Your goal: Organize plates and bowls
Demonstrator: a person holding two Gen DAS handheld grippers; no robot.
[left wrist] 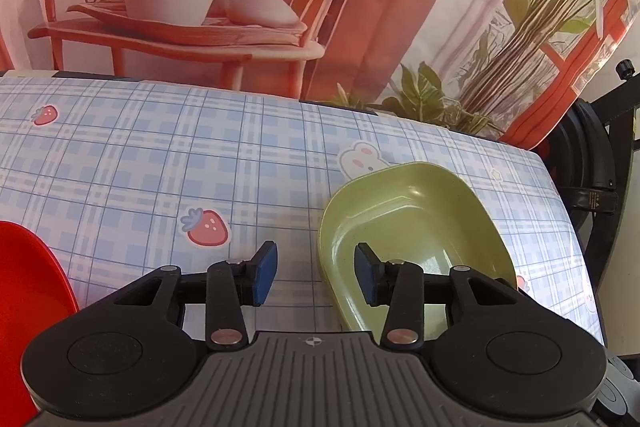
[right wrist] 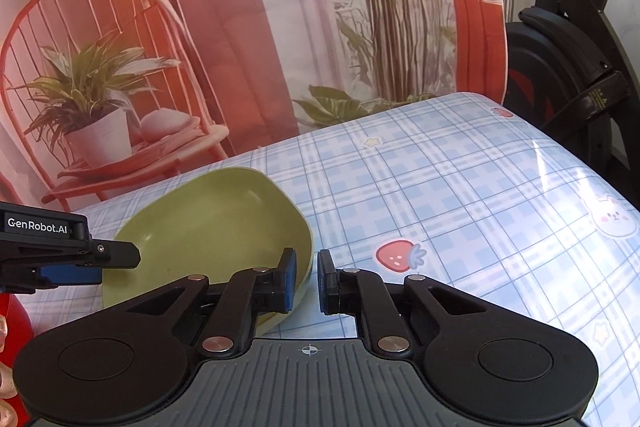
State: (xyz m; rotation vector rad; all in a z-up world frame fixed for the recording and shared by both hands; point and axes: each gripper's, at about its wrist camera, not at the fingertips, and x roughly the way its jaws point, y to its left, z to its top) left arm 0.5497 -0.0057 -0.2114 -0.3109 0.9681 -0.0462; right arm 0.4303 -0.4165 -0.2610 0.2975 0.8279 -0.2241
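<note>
A green, rounded-square bowl (left wrist: pixel 420 211) sits on the plaid cloth. In the left wrist view my left gripper (left wrist: pixel 316 273) is open and straddles the bowl's left rim: one blue pad is inside, the other is outside over the cloth, and neither presses. In the right wrist view my right gripper (right wrist: pixel 308 281) is shut on the right rim of the green bowl (right wrist: pixel 208 223), one pad inside and one outside. A finger of the left gripper (right wrist: pixel 116 255) reaches over the opposite rim. A red dish (left wrist: pixel 28 267) lies at the left edge, mostly cut off.
The table carries a blue plaid cloth (left wrist: pixel 160 155) with strawberry and bunny prints. Behind it hangs a printed backdrop (left wrist: pixel 180 7) of an orange chair and plants. A black exercise bike (right wrist: pixel 560 67) stands past the table's right edge.
</note>
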